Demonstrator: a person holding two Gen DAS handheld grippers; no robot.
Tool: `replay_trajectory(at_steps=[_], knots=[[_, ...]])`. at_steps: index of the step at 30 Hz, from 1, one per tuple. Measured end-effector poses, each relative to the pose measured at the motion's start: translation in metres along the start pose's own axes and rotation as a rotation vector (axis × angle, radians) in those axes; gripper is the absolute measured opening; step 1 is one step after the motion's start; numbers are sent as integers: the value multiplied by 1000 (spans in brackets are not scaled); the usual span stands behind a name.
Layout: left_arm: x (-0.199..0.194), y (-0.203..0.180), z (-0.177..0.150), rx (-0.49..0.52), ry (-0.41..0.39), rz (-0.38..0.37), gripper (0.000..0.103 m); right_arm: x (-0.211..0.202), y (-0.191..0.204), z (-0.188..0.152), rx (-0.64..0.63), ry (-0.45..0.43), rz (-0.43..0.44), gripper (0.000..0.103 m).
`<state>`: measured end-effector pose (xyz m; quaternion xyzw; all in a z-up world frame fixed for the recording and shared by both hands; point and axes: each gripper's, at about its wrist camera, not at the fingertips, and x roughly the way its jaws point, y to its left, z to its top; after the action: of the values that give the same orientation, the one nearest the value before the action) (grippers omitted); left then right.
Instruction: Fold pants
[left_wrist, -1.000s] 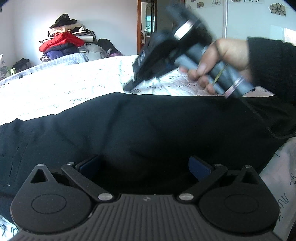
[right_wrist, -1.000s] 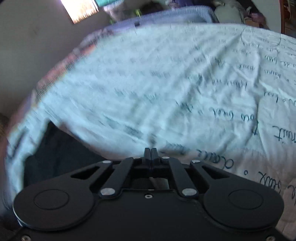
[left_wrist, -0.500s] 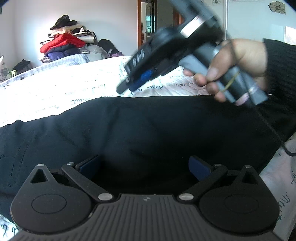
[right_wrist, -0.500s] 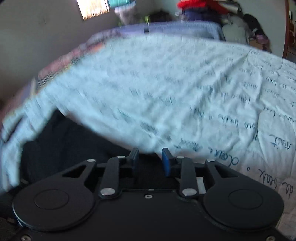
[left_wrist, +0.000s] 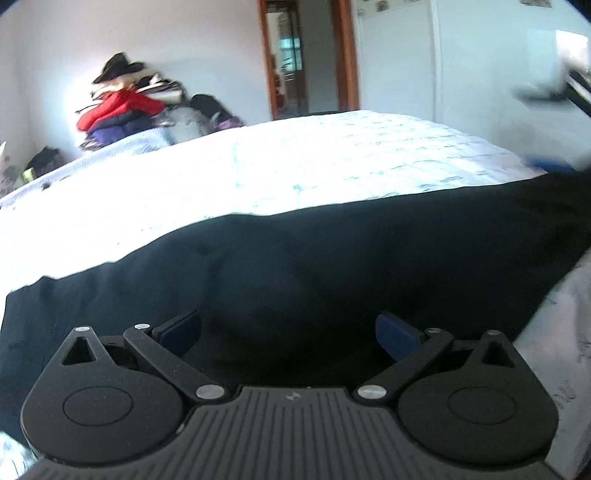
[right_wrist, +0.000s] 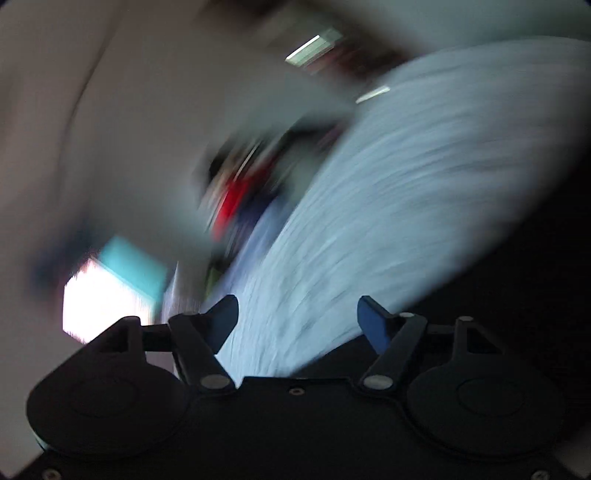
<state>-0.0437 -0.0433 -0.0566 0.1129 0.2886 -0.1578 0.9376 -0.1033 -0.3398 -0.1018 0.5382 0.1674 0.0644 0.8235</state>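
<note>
Black pants (left_wrist: 332, 266) lie flat across a white bedspread (left_wrist: 258, 177) with handwriting print. In the left wrist view my left gripper (left_wrist: 288, 332) hovers just over the dark cloth, jaws open, nothing between the blue pads (left_wrist: 397, 334). The right wrist view is heavily blurred and tilted. There my right gripper (right_wrist: 297, 319) has its jaws opening, with nothing between them. Dark cloth of the pants (right_wrist: 517, 295) fills the lower right of that view.
A pile of clothes (left_wrist: 125, 110) with a red jacket sits beyond the far side of the bed. A wooden door frame (left_wrist: 306, 55) and a white wardrobe (left_wrist: 461, 66) stand behind. The bedspread beyond the pants is bare.
The right gripper and the hand holding it have swung out of the left wrist view to the right. Its jaws went from shut to wide apart, and its view rolled and blurred.
</note>
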Motion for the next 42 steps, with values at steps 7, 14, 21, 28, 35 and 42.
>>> replay_trajectory(at_steps=[7,14,21,28,35,42], knots=[[-10,-27,22,102,-53,-71,102,-143,-68,9,178,-276,-359,74],[-15,-55,37,114,-71,-118,102,-133,-67,21,165,-271,-372,76],[-14,-71,42,160,-68,-147,102,-110,-65,19,86,-243,-378,79],[6,-73,55,91,9,-188,102,-111,-68,17,88,-233,-347,79],[31,-63,78,-53,53,-68,101,-85,-63,10,-34,-172,-372,79],[45,-67,85,-52,110,47,100,-91,-70,13,23,-212,-309,80]])
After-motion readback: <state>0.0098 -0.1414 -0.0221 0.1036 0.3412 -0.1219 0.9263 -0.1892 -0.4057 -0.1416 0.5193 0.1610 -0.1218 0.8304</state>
